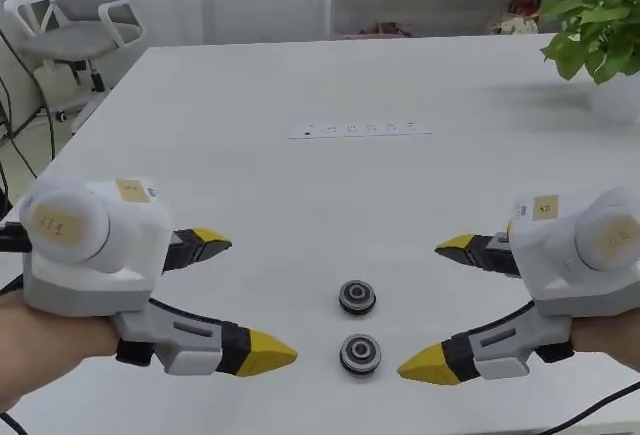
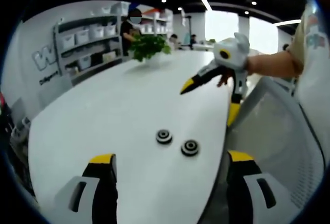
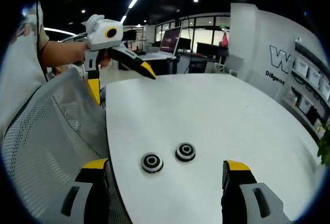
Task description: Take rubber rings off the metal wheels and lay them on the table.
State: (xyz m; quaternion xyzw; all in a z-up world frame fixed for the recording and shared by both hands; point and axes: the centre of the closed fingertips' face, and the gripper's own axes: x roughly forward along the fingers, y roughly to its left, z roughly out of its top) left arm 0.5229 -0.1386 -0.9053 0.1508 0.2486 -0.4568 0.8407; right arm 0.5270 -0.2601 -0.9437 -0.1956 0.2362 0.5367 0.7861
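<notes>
While wheels (image 1: 357, 297) (image 1: 360, 354) sit near its edge, the table (image 1: 330, 195) spreads wide beyond.

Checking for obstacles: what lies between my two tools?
Head view: two round metal wheels with black rubber rings, nearer wheel and farther wheel; otherwise bare white table.

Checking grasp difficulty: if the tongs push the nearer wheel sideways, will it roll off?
The nearer wheel lies flat on the table, so it would probably slide, not roll. Being metal, it is likely stiff and heavy for its size. The black rubber ring may drag on the smooth top.
</notes>
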